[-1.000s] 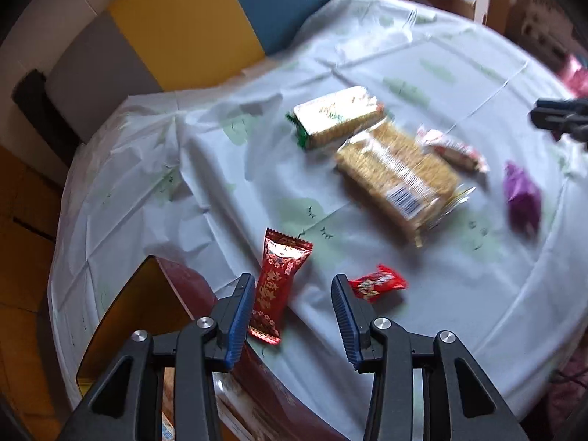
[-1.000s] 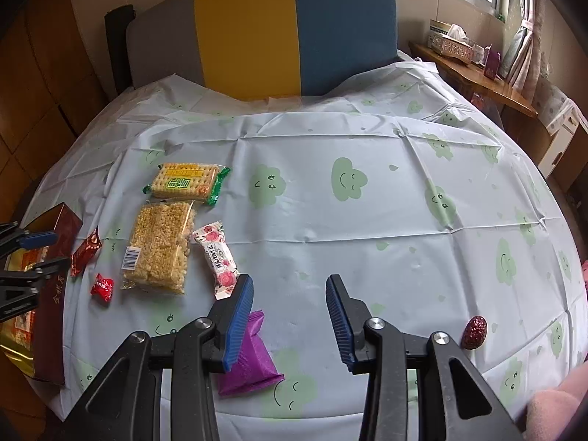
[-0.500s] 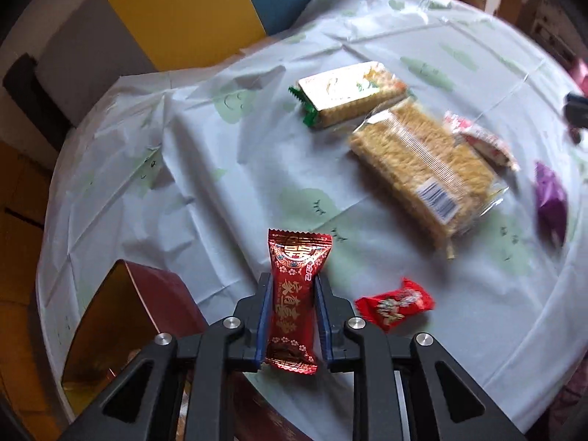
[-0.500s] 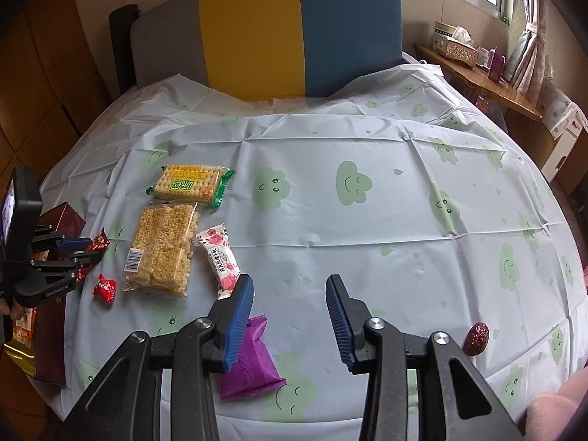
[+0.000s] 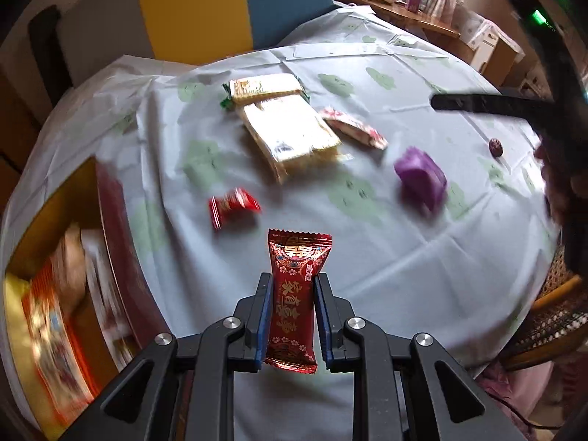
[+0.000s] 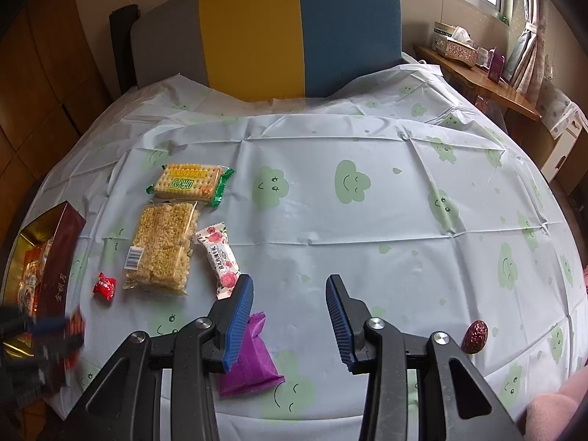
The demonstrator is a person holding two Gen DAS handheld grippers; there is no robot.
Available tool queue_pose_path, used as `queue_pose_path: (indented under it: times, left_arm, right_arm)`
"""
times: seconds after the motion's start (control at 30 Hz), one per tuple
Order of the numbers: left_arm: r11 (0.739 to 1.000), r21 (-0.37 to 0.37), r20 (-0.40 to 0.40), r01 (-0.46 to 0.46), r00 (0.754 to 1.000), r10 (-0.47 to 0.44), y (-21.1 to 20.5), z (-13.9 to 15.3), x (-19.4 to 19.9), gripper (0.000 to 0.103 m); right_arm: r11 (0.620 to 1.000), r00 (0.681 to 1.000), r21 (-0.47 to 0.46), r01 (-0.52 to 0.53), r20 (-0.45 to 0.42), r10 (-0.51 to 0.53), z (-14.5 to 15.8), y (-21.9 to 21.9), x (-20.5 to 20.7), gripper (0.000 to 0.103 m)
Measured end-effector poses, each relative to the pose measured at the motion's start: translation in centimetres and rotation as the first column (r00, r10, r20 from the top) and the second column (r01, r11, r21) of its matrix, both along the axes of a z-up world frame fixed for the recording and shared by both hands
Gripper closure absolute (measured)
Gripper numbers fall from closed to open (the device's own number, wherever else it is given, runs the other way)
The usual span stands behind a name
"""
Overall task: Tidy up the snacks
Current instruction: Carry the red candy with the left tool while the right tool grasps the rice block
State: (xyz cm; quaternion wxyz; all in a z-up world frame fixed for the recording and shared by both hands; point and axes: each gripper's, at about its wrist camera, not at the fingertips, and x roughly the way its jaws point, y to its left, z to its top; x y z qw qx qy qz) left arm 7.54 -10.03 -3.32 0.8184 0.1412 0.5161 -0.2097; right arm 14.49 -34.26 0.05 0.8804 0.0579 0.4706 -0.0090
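Two claws: left claw (image 5: pixel 292 316) pinches a red candy (image 5: pixel 294 294); right claw (image 6: pixel 290 316) gapes empty.

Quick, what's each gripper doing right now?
Left gripper: shut on the long red candy packet.
Right gripper: open, holding nothing.

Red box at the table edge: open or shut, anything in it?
Open. The red box has no lid on it and its gold inside shows; snack packets already lie in it, though blur hides which ones.
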Motion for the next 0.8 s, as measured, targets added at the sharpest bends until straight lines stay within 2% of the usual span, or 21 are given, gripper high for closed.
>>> queue_pose_path:
  times: [0.1, 0.17, 0.23, 0.4, 0.57, 0.63, 0.67, 0.7, 0.8]
  left_arm:
    - [1.000, -0.004, -0.002, -0.031, 1.000, 0.031, -0.1, -2.0, -2.0, 0.081]
    - [0.999, 0.025, 0.052, -0.045, 0.998, 0.044, -0.3, -3.1, -3.0, 0.081]
    - [0.998, 0.010, 0.082, -0.061, 0.995, 0.060, -0.3, -3.9, -3.5, 0.080]
    - [0.994, -0.067, 0.104, -0.087, 0.990, 0.093, 1.0, -4.2, -3.5, 0.077]
    - [0.995, -0.074, 0.142, -0.068, 0.987, 0.078, 1.2, -4.2, -4.0, 0.077]
    - [0.994, -0.088, 0.144, -0.071, 0.986, 0.083, 1.4, -4.2, -4.2, 0.077]
    - [0.992, -0.097, 0.143, -0.075, 0.986, 0.088, 1.5, -4.2, -4.1, 0.078]
    - [0.991, -0.105, 0.142, -0.078, 0.986, 0.093, 1.5, -4.3, -4.1, 0.078]
    - [0.990, -0.117, 0.150, -0.078, 0.984, 0.095, 1.7, -4.4, -4.1, 0.078]
  right_arm:
    - [1.000, 1.000, 0.015, 0.004, -0.006, -0.003, -0.1, -0.1, -0.1, 0.061]
    - [1.000, 1.000, 0.021, 0.001, -0.007, -0.001, -0.1, -0.1, -0.1, 0.061]
    - [1.000, 1.000, 0.024, -0.009, -0.008, 0.009, -0.2, 0.2, -0.1, 0.061]
    - [0.999, 0.999, 0.020, -0.038, -0.021, 0.038, -0.6, 1.3, -0.2, 0.061]
    - [0.995, 0.995, 0.029, -0.094, -0.039, 0.095, -1.2, 2.6, -0.2, 0.061]
    - [0.989, 0.990, 0.076, -0.128, -0.053, 0.132, -1.5, 3.4, -0.1, 0.061]
    - [0.985, 0.987, 0.101, -0.143, -0.058, 0.149, -1.6, 3.8, -0.1, 0.058]
    - [0.980, 0.984, 0.117, -0.161, -0.063, 0.169, -1.7, 4.4, 0.0, 0.048]
    - [0.970, 0.975, 0.142, -0.200, -0.067, 0.211, -1.4, 6.3, 0.6, 0.032]
